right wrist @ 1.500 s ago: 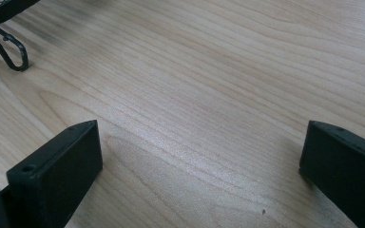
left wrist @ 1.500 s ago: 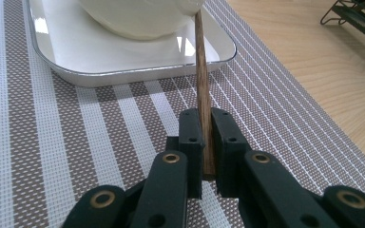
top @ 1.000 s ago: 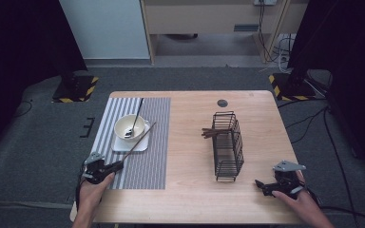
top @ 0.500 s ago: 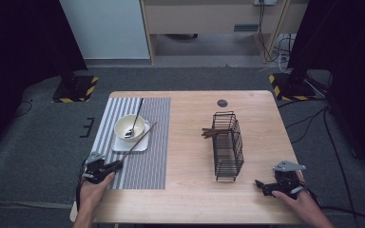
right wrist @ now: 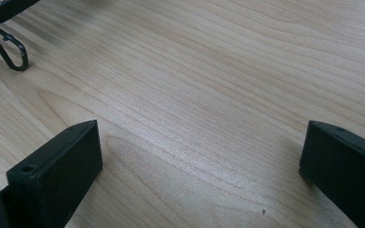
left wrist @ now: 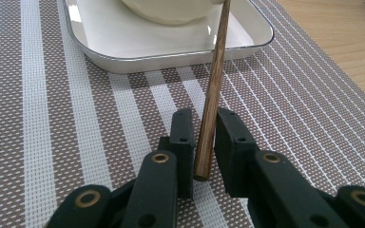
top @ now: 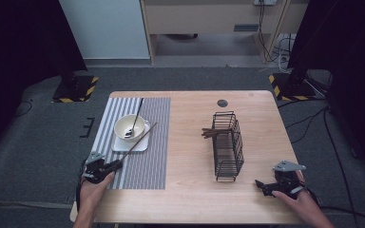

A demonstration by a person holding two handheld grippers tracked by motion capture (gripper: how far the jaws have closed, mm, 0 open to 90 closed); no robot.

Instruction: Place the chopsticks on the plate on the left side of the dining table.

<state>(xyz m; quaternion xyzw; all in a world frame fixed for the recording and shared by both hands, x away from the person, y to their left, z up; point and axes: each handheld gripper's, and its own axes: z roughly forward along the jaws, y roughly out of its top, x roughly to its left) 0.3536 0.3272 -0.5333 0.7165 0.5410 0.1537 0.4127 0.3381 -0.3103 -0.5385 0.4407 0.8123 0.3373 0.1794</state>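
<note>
My left hand-held gripper (left wrist: 203, 137) is closed around the near end of 1 chopstick (left wrist: 212, 90). The jaws sit tight on either side of it, though the grip looks light.

The chopstick is over the striped mat (top: 147, 161), at the left of the desk (top: 190, 190). Its near end is low, just above the mat between my jaws. The rest rises over the rim of the white plate (left wrist: 171, 64) and passes the bowl (top: 123, 124), touching or very nearly touching its side.

In the high view its long axis is a diagonal. It runs from my left hand-held gripper (top: 116, 165) at the lower left, up and to the right. The far tip points away from me, past the right side of the bowl.

I judge the place setting to be partly done. The spoon (top: 137, 118) already lies in the bowl, and this chopstick (top: 138, 141) has reached the plate. I haven't let go of it yet.

More brown sticks (top: 211, 133) poke out of the wire rack (top: 229, 147) in the middle of the desk. Letting go here and fetching a 2nd stick look like what is left.

My right hand-held gripper (top: 261, 184) rests near the front right corner of the desk, just beside the rack's near end. Its jaws stand wide apart over bare wood with nothing between them.
</note>
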